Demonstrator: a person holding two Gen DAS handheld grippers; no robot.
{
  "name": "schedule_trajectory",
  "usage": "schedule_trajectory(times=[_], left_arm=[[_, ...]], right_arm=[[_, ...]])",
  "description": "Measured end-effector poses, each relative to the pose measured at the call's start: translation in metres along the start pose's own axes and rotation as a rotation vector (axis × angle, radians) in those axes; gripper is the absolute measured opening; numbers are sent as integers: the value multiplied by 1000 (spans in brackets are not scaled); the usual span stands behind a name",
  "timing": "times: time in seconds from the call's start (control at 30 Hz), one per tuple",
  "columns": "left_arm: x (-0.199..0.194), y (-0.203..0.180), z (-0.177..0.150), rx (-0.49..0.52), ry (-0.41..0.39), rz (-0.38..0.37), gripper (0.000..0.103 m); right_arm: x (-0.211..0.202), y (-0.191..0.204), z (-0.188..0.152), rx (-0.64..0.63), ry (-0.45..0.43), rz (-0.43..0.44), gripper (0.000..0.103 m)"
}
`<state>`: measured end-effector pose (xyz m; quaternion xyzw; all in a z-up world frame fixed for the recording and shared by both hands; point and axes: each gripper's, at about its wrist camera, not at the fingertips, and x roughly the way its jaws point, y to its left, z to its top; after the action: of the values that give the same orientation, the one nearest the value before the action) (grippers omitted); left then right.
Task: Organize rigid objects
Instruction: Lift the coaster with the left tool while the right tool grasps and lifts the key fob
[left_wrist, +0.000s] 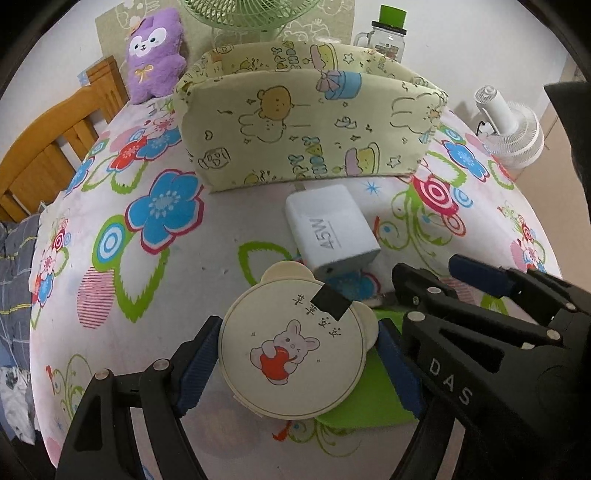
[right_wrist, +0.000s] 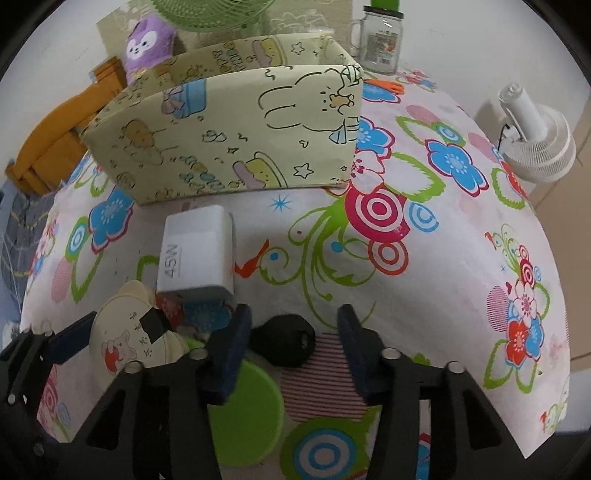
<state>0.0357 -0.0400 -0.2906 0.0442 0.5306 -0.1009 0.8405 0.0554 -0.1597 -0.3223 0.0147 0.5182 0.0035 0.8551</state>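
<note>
A round cream case with bear ears and a rabbit picture (left_wrist: 291, 350) sits between the blue pads of my left gripper (left_wrist: 297, 332), which is shut on its rim. Part of it lies over a green disc (left_wrist: 369, 398). In the right wrist view, a small black key-like object (right_wrist: 282, 339) lies on the flowered cloth between the fingers of my right gripper (right_wrist: 293, 317). It touches the left pad, with a gap to the right pad. A white 45W charger (left_wrist: 330, 230) lies just beyond the case, in front of the yellow-green fabric box (left_wrist: 295, 122).
Behind the box are a purple plush toy (left_wrist: 155, 55), a glass jar with a green lid (left_wrist: 388, 33) and a green fan. A small white fan (left_wrist: 513, 129) stands at the right, a wooden chair (left_wrist: 55, 147) at the left. The table drops away at the right edge (right_wrist: 554, 295).
</note>
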Motion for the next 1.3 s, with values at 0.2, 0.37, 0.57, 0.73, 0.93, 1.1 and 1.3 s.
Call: schedule_trajectory(times=[0.2,0.37,0.57,0.73,0.93,1.1,1.3], left_arm=[[1,-3,-9,5,26,-2,84],[1,1,-13,6,37,7,84],[2,0,-7,12,30,7,84],[2,-2,-2,11,19,-1,84],[3,-3,-8,20,27,5,84],[3,0,-9,21,24,15,84],[2,-3,-7,27,18,15,84]], right_arm=[[1,6,-8,-29,34,14,62],[3,18,-11,-54,21,1,53],[3,15,-6,-52,6,-13,40],[3,6,-3,1,14,9,39],[3,9,-6,-23,4,5,44],[4,13,-7,-32,1,0,51],[3,10,-7,-22,0,-5,39]])
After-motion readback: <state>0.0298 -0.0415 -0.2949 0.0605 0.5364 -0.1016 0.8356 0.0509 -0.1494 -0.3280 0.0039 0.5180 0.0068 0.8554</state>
